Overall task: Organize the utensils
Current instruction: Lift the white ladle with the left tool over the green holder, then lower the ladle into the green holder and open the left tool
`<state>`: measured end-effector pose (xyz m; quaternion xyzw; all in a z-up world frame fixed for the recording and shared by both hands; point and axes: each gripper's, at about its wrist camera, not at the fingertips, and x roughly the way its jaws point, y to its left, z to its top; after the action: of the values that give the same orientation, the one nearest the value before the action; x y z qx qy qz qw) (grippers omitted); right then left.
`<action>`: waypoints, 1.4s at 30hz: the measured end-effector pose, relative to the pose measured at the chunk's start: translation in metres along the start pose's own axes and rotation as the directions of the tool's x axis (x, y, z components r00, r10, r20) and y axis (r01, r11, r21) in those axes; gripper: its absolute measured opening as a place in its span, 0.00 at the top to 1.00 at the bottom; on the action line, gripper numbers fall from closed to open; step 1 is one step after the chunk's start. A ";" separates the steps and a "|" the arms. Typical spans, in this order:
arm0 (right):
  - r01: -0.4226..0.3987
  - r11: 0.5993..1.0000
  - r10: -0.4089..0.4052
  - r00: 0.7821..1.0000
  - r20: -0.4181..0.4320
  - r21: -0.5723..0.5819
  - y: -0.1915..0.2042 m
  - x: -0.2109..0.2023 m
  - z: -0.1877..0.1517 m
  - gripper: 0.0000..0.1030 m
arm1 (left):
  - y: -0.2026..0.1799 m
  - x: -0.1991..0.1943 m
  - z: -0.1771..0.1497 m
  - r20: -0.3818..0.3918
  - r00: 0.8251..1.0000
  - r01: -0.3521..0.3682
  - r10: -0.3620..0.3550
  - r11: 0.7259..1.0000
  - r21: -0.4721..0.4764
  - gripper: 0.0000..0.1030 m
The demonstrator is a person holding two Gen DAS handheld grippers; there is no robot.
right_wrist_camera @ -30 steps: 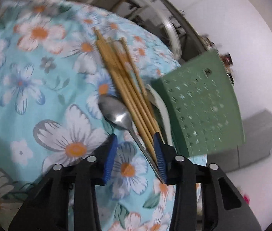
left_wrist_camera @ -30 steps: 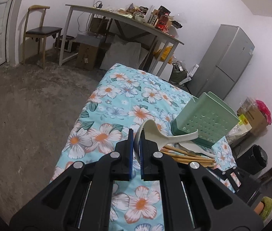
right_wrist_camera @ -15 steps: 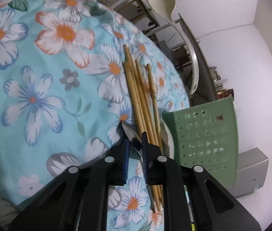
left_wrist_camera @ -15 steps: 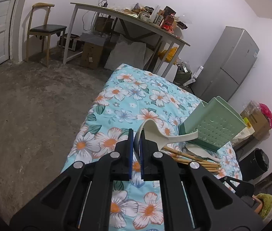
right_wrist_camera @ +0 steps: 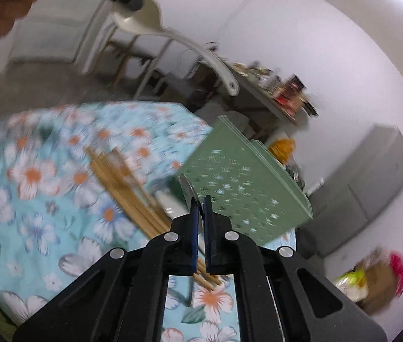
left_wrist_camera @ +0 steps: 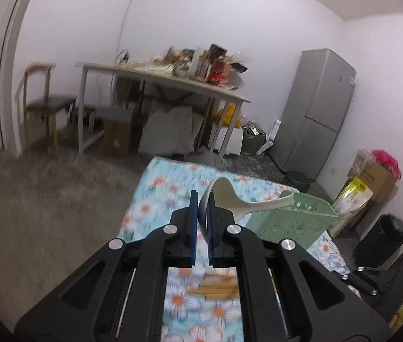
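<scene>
I see the bench under a light-blue floral cloth (right_wrist_camera: pixel 39 199), blurred. On it, at the far right end, the pale green perforated plastic utensil basket (right_wrist_camera: pixel 247 182) stands tilted. A bundle of long wooden chopsticks (right_wrist_camera: pixel 127 191) lies on the cloth just beside the basket. My left tongs (left_wrist_camera: pixel 200 208) are clenched on the bowl of a cream plastic rice ladle (left_wrist_camera: pixel 238 196), held above the cloth with its handle pointing right over the basket rim. My right tongs (right_wrist_camera: pixel 198 208) are clenched on a shiny metal spoon (right_wrist_camera: pixel 187 188), bowl sticking up in front of the basket wall, handle hanging below the tongs.
</scene>
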<state>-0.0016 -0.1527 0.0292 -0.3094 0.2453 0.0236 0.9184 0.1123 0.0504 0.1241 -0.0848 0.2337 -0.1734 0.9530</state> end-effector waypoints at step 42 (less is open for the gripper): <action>-0.170 0.752 0.023 0.972 0.232 0.636 -0.206 -0.023 -0.006 0.98 | -0.058 0.089 0.028 -0.214 0.976 0.055 -0.028 0.991 0.122 0.21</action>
<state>0.0153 -0.3200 0.1502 0.0469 0.1557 0.0167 0.9865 0.1827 -0.0341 0.1261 -0.0097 0.3207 -0.2157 0.9222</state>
